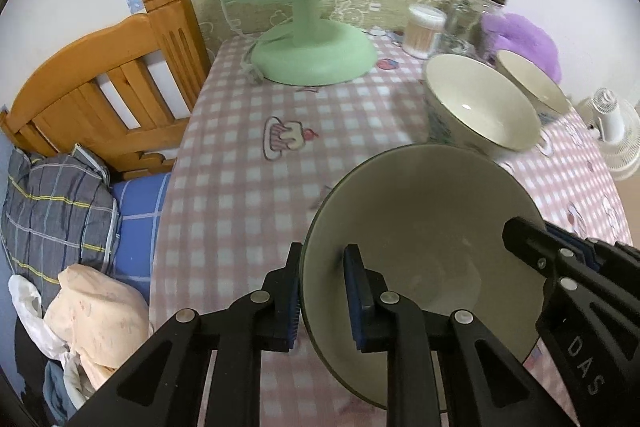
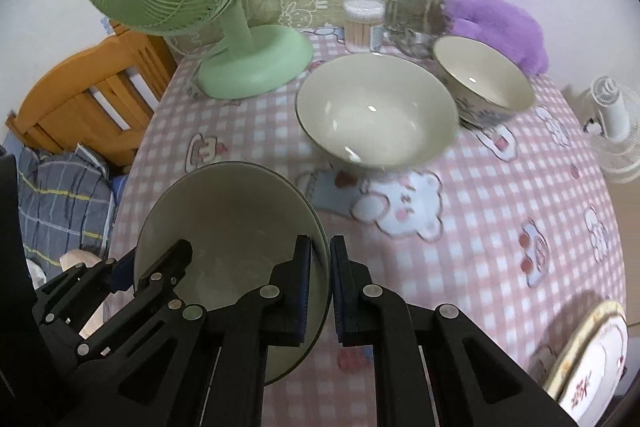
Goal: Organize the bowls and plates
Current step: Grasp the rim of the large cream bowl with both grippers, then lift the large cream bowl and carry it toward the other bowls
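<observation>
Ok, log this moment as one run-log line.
left gripper: shut on bowl rim | right gripper: shut on same bowl's opposite rim | two bowls on table | plate at edge

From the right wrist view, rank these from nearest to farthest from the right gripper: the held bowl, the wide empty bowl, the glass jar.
1. Held bowl, rim clamped in the right gripper, low left.
2. Wide empty bowl, mid-table ahead.
3. Glass jar, far edge by the wall.

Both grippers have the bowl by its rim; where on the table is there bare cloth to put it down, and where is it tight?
Bare checked cloth lies right of the held bowl, bordered by the wide bowl and the plate. More lies before the green fan. The back right is crowded: swab tub, jar, small bowl.
</observation>
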`<control>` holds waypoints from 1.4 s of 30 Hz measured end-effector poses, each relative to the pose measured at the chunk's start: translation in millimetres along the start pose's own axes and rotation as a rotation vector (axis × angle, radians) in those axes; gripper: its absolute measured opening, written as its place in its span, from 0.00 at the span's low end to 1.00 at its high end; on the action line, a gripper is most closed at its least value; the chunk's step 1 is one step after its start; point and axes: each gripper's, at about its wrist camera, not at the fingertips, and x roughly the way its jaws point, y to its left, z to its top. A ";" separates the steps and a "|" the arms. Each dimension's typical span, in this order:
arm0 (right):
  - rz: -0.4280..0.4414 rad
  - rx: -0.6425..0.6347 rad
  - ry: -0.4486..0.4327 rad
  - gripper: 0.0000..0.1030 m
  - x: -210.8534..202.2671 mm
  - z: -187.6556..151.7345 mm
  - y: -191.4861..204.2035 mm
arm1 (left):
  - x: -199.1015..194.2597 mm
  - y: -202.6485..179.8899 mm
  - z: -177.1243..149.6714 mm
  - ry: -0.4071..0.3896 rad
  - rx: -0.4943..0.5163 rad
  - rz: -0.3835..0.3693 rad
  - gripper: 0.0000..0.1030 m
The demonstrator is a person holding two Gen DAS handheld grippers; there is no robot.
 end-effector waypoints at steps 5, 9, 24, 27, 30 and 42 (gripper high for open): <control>-0.009 0.018 0.003 0.12 -21.7 -26.3 -12.3 | -21.5 -16.6 -22.0 -0.011 0.028 -0.007 0.17; -0.012 0.015 -0.005 0.12 -41.1 -44.2 -23.8 | -38.0 -28.4 -39.4 -0.014 0.017 -0.012 0.17; 0.032 -0.065 0.003 0.12 -88.2 -102.4 -79.0 | -77.5 -86.4 -99.9 0.018 -0.052 0.023 0.17; 0.042 -0.093 0.012 0.12 -89.7 -113.7 -89.4 | -78.8 -97.0 -112.1 0.025 -0.076 0.034 0.17; 0.052 -0.109 0.017 0.12 -88.7 -124.6 -99.7 | -76.9 -107.1 -123.9 0.037 -0.089 0.037 0.17; 0.083 -0.120 0.048 0.12 -88.3 -149.5 -130.8 | -79.8 -137.4 -146.6 0.042 -0.088 0.065 0.17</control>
